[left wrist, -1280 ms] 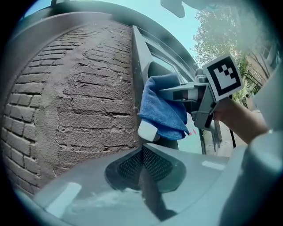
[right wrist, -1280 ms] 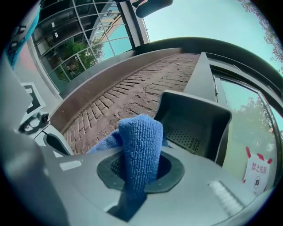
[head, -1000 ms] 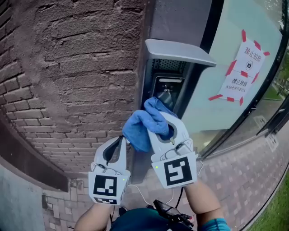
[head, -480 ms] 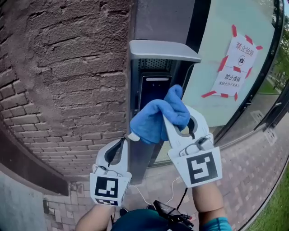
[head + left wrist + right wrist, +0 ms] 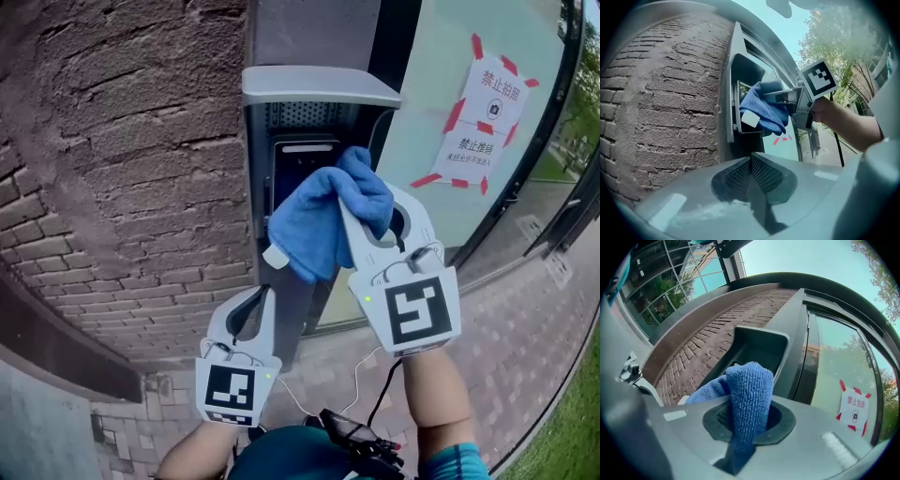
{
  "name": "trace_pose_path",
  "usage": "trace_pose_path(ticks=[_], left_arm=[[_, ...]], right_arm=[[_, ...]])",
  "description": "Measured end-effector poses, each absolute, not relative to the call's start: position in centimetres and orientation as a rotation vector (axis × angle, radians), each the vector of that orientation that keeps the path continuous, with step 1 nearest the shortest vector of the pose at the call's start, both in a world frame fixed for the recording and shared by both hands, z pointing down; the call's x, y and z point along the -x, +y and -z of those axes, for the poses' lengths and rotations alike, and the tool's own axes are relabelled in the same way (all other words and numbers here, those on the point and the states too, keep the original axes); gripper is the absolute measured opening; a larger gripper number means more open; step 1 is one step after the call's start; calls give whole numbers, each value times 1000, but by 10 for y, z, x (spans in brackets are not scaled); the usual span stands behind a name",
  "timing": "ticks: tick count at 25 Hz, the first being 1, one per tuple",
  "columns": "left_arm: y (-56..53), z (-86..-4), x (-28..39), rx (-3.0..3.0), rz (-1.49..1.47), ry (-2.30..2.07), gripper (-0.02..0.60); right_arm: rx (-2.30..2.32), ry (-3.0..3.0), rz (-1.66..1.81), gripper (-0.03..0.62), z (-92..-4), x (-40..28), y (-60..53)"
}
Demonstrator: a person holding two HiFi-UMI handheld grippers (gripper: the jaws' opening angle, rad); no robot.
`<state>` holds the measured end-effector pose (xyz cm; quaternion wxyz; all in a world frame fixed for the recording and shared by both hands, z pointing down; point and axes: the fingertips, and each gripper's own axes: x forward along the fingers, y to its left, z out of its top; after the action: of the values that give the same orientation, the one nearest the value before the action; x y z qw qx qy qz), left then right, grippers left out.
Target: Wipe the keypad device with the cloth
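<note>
The keypad device (image 5: 298,157) sat recessed in a grey housing on the pillar, under a sloped hood (image 5: 319,86), its dark panel showing at 12 o'clock of the blue microfibre cloth (image 5: 314,223). The cloth was bunched over the panel's lower half, a white tag (image 5: 275,255) hanging at its 7 o'clock. Whether it actually pressed on the panel, I couldn't tell.

The right gripper (image 5: 367,202) had its 2 jaws clamped on a fold of the cloth. The left gripper (image 5: 265,293) hung lower, at 7 o'clock of the cloth, jaws closed together on nothing, well clear of the device.

A brick wall (image 5: 122,141) ran off at 9 o'clock, and a taped paper notice (image 5: 480,120) was on the glass at 3 o'clock.

It looked like mid-wipe. The next move would likely call for pressing the cloth flat and sweeping over the uncovered upper panel, without snagging the hood.
</note>
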<state>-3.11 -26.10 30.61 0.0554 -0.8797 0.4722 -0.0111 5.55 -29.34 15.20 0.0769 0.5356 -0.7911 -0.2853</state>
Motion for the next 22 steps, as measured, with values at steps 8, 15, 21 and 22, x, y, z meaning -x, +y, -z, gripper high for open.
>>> trace_pose_path(ticks=[8, 15, 21, 22], left_arm=[[-260, -330, 27, 2703, 85, 1432, -6], [-260, -355, 34, 2720, 137, 1450, -6], [-255, -365, 43, 2733, 132, 1465, -6], [-253, -369, 45, 2739, 122, 1465, -6]], right_arm=[[-1549, -2389, 695, 43, -218, -52, -297], [-1550, -2418, 584, 43, -245, -51, -297], [-1536, -2513, 448, 43, -264, -55, -275], [-1535, -2528, 413, 44, -270, -56, -270]])
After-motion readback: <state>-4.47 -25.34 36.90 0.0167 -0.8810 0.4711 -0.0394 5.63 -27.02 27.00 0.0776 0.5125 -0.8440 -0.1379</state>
